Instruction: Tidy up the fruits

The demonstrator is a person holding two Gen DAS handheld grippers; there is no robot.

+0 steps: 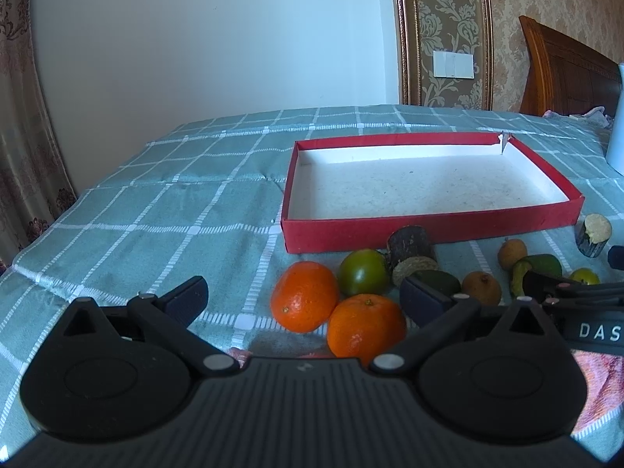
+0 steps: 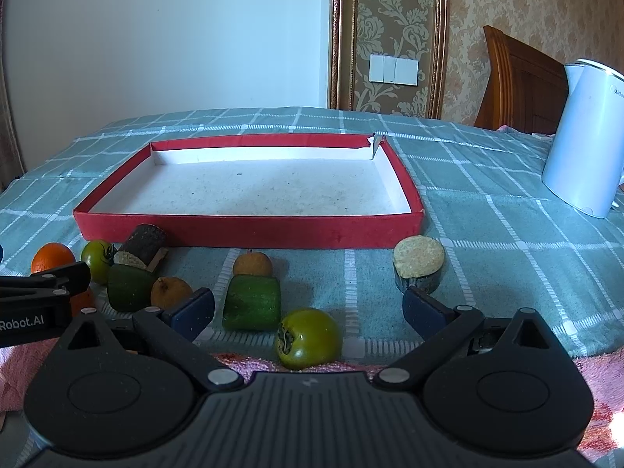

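A shallow red tray [image 1: 429, 230] with a white floor lies on the checked cloth, holding nothing. In front of it sits a row of fruit. My left gripper [image 1: 304, 298] is open, and two oranges [image 1: 304, 301] [image 1: 364, 327] lie between its fingers, untouched. A green tomato [image 1: 362, 277] and a dark cane piece [image 1: 411, 251] sit just behind them. My right gripper [image 2: 308, 310] is open around a second green tomato [image 2: 308, 337], not touching it. A green cucumber chunk [image 2: 252, 302] and a brown longan [image 2: 252, 265] lie left of centre.
A white kettle [image 2: 585, 136] stands at the right on the cloth. A cut cane piece [image 2: 419, 269] stands upright by the tray's [image 2: 249, 230] right corner. Another green chunk [image 2: 128, 286] and longan [image 2: 171, 292] lie at the left. A pink towel [image 2: 546, 362] covers the near edge.
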